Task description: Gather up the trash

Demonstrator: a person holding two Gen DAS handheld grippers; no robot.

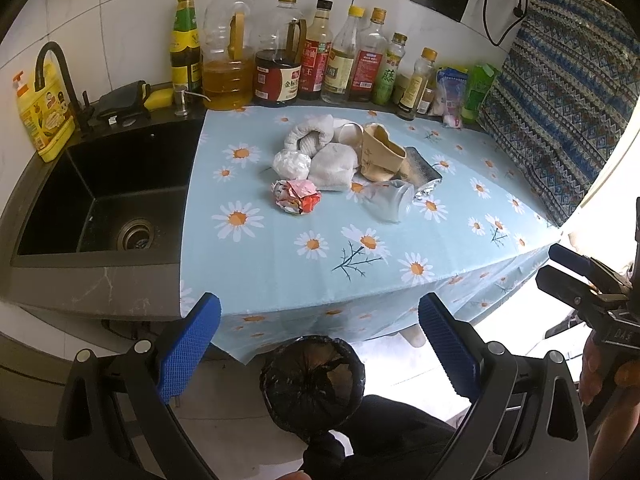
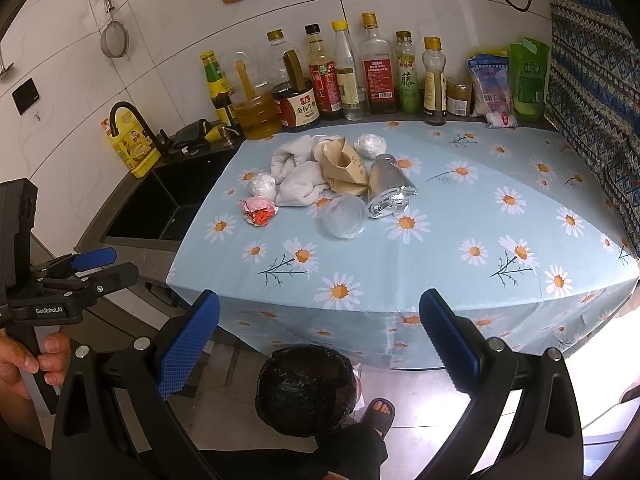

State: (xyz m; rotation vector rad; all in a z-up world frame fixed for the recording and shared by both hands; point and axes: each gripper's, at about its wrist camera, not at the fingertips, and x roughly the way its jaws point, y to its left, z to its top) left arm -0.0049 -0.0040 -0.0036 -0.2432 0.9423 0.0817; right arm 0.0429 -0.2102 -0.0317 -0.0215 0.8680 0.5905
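Trash heap mid-surface [image 2: 440,248], above the lined bin [image 2: 306,390]: you are facing light, crushable red-and-white wrapper [image 2: 258,210], pinch its bulk; clear cup [image 2: 346,216], probably thin plastic, grip gently; both grippers' fingers [image 2: 188,344] are standing open, empty.

Two handheld grippers — black frames, blue pads

Left gripper [image 1: 320,344] and right gripper [image 2: 320,344]: textured blue fingertip pads, silver pivot screws; "GenRobot.AI" lettering at left of right view — bare skin below.

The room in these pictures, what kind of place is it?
Most likely a home kitchen. A black sink with a faucet sits beside the counter, and a row of oil and sauce bottles stands against the tiled wall, where a strainer hangs.
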